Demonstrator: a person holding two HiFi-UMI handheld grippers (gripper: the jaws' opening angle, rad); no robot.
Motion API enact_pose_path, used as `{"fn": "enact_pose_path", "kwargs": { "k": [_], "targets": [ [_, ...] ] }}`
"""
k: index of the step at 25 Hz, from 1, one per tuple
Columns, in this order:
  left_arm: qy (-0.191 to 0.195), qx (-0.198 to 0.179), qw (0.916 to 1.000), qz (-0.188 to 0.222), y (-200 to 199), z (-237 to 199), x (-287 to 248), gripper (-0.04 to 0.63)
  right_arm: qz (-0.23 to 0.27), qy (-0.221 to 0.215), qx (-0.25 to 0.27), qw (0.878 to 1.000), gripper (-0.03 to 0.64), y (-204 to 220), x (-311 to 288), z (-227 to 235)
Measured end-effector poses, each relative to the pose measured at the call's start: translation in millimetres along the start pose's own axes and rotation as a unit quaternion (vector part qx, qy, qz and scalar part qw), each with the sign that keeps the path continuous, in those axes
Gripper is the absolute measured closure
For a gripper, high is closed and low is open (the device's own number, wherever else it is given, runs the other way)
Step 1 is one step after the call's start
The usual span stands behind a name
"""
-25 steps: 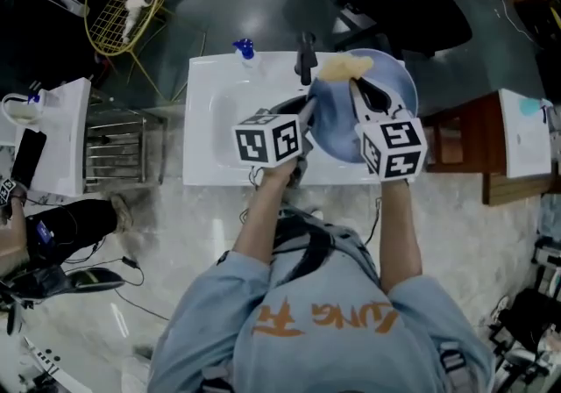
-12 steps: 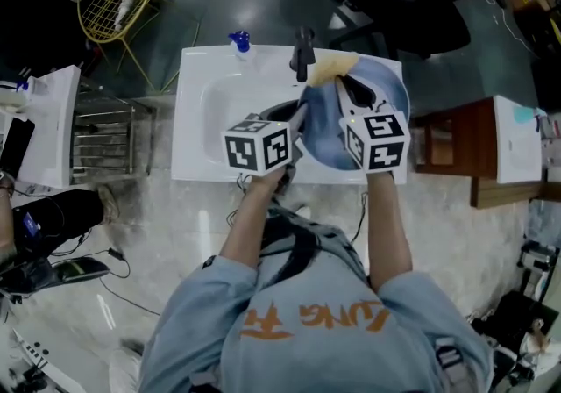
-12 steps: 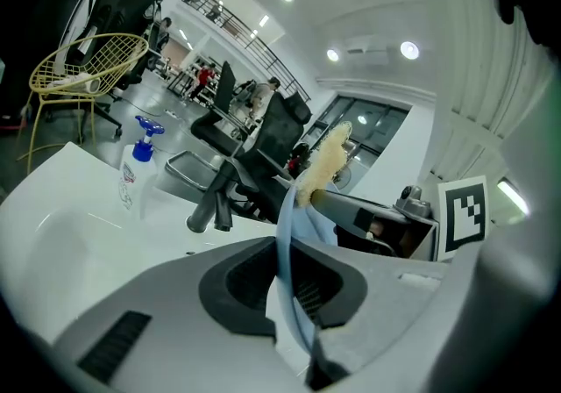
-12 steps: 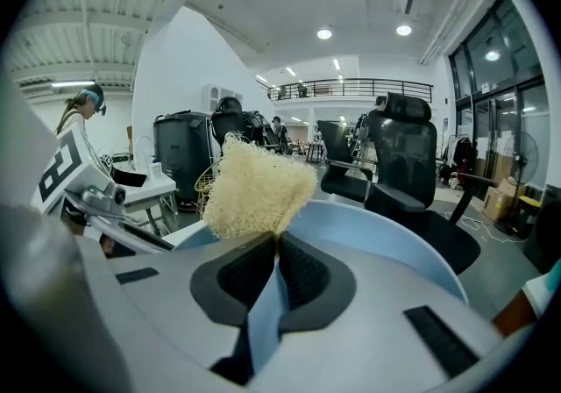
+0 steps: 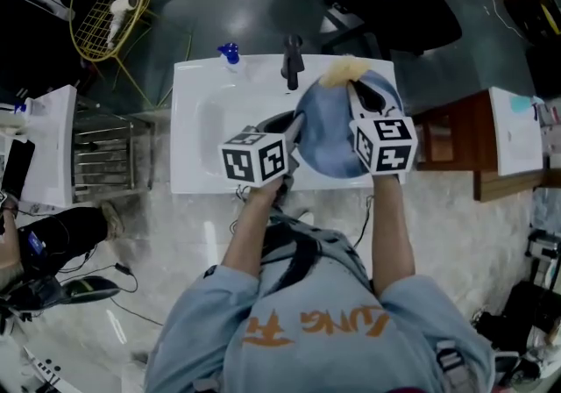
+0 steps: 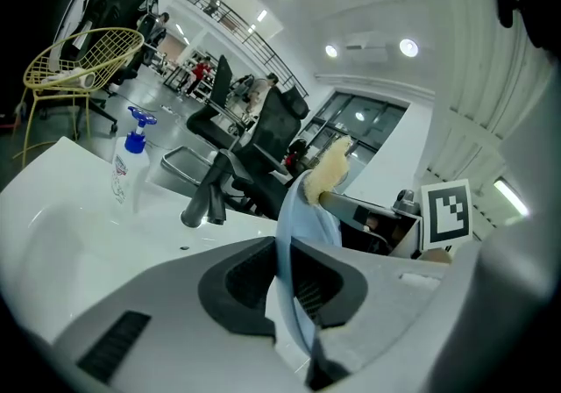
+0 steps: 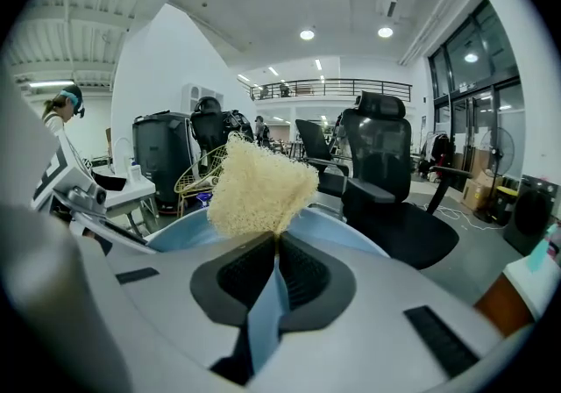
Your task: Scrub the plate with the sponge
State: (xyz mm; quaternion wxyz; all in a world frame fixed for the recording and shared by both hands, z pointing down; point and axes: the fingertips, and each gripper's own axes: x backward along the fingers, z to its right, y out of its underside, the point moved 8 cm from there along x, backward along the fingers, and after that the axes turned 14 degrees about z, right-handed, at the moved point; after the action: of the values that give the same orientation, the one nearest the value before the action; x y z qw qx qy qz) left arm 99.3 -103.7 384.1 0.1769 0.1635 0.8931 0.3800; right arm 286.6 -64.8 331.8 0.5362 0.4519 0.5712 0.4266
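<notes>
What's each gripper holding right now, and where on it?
The left gripper clamps the round light-blue plate by its rim; the right gripper pinches the yellow fibrous sponge by its lower corner.

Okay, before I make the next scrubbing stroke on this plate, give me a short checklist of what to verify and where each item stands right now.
1. Left gripper shut on the blue plate at its rim: ok.
2. Right gripper shut on the yellow sponge: ok.
3. Sponge against the plate: ok, it sits at the plate's far rim.
4. Plate held above the white sink: ok, over its right end.
5. Black faucet clear of the plate's rim: cannot tell, they look very close in the head view.
6. Sponge wet or soapy: cannot tell.
</notes>
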Motion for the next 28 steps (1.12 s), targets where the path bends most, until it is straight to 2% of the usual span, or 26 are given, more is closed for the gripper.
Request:
{"fn": "enact_pose_path", "kwargs": {
  "k": [10, 20, 24, 28],
  "targets": [
    [0.002, 0.011, 0.9999, -0.003, 6, 3, -5, 0.562, -0.01, 0.068, -0.022, 0.997, 0.598, 17, 30, 43],
    [0.0, 0.017, 0.9998, -0.003, 12, 4, -9, 0.56, -0.027, 0.106, -0.045, 0.993, 0.598, 44, 62, 65],
    [0.0, 0.015, 0.9999, -0.004, 14, 5, -10, 0.56, -0.032, 0.114, -0.052, 0.992, 0.598, 48, 67, 67],
    [-0.004, 0.017, 0.9998, -0.002, 14, 5, -11, 0.56, -0.012, 0.099, -0.063, 0.993, 0.598, 33, 67, 62]
  ]
}}
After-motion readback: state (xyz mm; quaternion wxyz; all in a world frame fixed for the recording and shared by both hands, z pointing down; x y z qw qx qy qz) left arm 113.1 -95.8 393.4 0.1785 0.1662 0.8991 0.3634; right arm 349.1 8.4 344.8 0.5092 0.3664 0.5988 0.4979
